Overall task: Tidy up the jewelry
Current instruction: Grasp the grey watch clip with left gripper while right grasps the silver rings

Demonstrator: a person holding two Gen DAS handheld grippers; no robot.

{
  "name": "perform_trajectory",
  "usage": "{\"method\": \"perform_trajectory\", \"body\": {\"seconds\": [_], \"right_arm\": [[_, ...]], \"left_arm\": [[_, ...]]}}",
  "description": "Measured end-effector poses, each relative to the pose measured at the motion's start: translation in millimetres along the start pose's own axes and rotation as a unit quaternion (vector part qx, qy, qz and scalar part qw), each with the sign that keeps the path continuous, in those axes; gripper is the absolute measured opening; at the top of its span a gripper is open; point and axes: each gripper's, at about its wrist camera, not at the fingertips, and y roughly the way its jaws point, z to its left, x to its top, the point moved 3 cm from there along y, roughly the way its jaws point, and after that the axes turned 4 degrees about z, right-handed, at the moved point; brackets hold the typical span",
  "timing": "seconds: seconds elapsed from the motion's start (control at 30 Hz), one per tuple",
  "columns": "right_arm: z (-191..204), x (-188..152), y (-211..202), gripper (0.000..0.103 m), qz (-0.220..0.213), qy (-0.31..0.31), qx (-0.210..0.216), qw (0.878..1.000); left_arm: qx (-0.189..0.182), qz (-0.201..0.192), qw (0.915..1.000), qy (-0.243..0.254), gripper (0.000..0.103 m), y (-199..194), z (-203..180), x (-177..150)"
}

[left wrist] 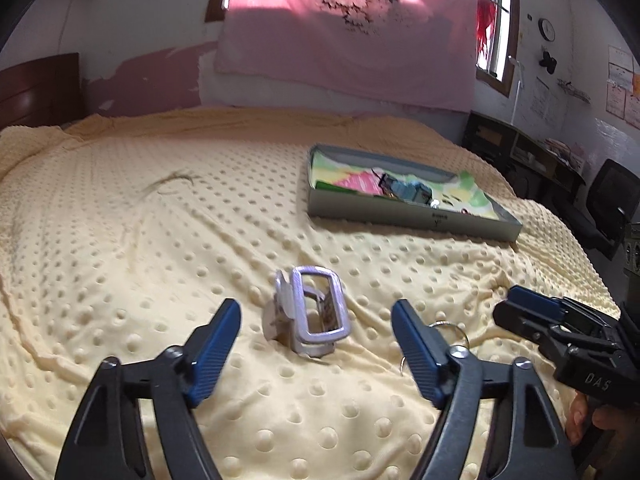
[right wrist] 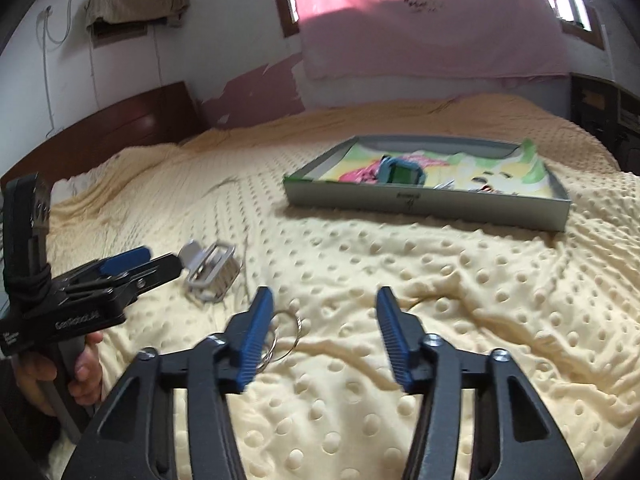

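Observation:
A silver rectangular clasp (left wrist: 308, 316) lies on the yellow dotted bedspread (left wrist: 160, 260), between the blue fingers of my left gripper (left wrist: 316, 322), which stands open around it without touching. From the right wrist view the clasp (right wrist: 212, 276) sits just past the left gripper (right wrist: 160, 262). Thin metal rings (right wrist: 286, 332) lie by the left finger of my right gripper (right wrist: 324, 320), which is open with only bedspread between its pads. The same rings (left wrist: 444, 330) peek out behind my left gripper's right finger, and the right gripper (left wrist: 528, 308) is beside them.
A shallow grey tray (left wrist: 400, 212) (right wrist: 400, 202) lined with colourful cloth holds a blue watch-like item (right wrist: 394, 174) and small pieces, farther up the bed. A thin strand (left wrist: 176, 180) lies far left. A dark headboard (right wrist: 120, 128), a desk and a chair (left wrist: 608, 196) border the bed.

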Motion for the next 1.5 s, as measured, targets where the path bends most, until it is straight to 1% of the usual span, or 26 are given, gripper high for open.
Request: {"method": "perform_trajectory", "body": {"seconds": [0.03, 0.07, 0.13, 0.27, 0.47, 0.57, 0.6, 0.63, 0.7, 0.8, 0.9, 0.97, 1.07, 1.17, 1.23, 1.5], "right_arm": [[2, -1, 3, 0.040, 0.008, -0.005, 0.005, 1.000], [4, -1, 6, 0.034, 0.014, -0.009, 0.007, 1.000], [8, -3, 14, 0.030, 0.031, -0.017, 0.015, 0.999], [11, -6, 25, 0.030, 0.057, -0.024, 0.023, 0.998], [15, -9, 39, 0.030, 0.085, -0.030, 0.029, 0.996], [16, -9, 42, 0.030, 0.093, -0.031, 0.031, 0.995], [16, -10, 43, 0.029, 0.095, -0.031, 0.031, 0.995], [16, -10, 44, 0.025, 0.097, -0.031, 0.031, 0.994], [16, -10, 45, 0.024, 0.099, -0.029, 0.031, 0.994], [16, -9, 46, 0.019, 0.100, -0.029, 0.029, 0.994], [17, -10, 47, 0.017, 0.103, -0.031, 0.027, 0.994], [17, -10, 47, 0.010, 0.104, -0.031, 0.027, 0.994], [16, -10, 47, 0.004, 0.103, -0.028, 0.028, 0.994], [16, -10, 44, 0.003, 0.096, -0.030, 0.029, 0.995], [16, -9, 40, 0.003, 0.087, -0.030, 0.029, 0.995], [7, -1, 18, 0.003, 0.028, -0.014, 0.028, 0.999]], "left_arm": [[-0.002, 0.004, 1.0000, 0.000, 0.070, 2, 0, 0], [-0.005, 0.009, 0.9999, -0.001, 0.067, 5, 0, -1], [-0.010, 0.017, 0.9998, -0.003, 0.065, 9, 1, -1], [-0.014, 0.026, 0.9995, -0.006, 0.061, 18, 1, 1], [-0.009, 0.052, 0.9986, 0.001, 0.050, 34, -2, 2], [-0.005, 0.056, 0.9984, 0.002, 0.044, 36, -2, 1], [-0.005, 0.056, 0.9984, 0.002, 0.040, 37, -2, 1], [-0.005, 0.058, 0.9983, 0.002, 0.037, 38, -2, 1], [-0.003, 0.064, 0.9980, 0.002, 0.026, 40, -2, 1], [-0.004, 0.070, 0.9975, 0.001, 0.021, 43, -1, 1], [-0.007, 0.073, 0.9973, 0.001, 0.021, 44, -1, 0], [-0.011, 0.075, 0.9971, -0.001, 0.020, 46, 0, 0], [-0.019, 0.075, 0.9969, -0.009, 0.020, 46, 2, 1], [-0.024, 0.073, 0.9970, -0.010, 0.019, 45, 3, 1], [-0.029, 0.070, 0.9971, -0.010, 0.017, 44, 2, 1], [-0.051, 0.066, 0.9965, -0.009, 0.017, 38, -2, 3]]}}
